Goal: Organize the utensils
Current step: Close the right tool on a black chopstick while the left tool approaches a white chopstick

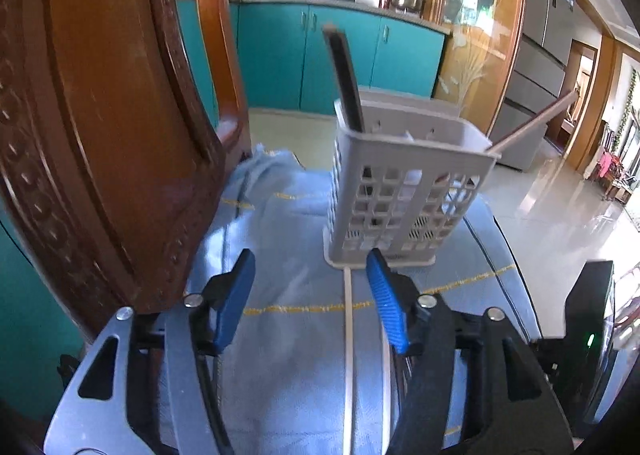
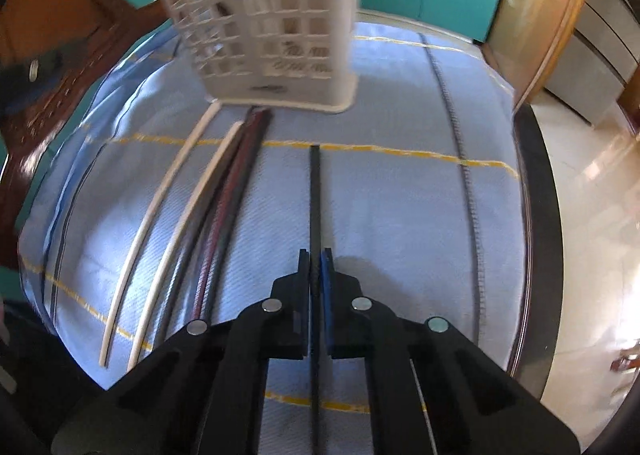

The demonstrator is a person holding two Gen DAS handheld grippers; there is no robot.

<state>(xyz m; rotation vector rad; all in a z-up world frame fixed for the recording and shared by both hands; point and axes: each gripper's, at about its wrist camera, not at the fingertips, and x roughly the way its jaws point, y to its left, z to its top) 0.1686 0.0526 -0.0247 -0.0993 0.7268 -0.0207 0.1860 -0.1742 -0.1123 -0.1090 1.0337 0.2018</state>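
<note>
Chopsticks lie at left of the right wrist frame on a blue cloth, below the basket. Right gripper pinches a black chopstick at center; left gripper stands spread, empty.

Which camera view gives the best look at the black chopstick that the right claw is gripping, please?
The right wrist view: the black chopstick runs straight up the picture over the blue cloth, pinched in the shut right claw. In the left wrist view I cannot pick it out; only a white chopstick lies between the open left claw's fingers.
</note>
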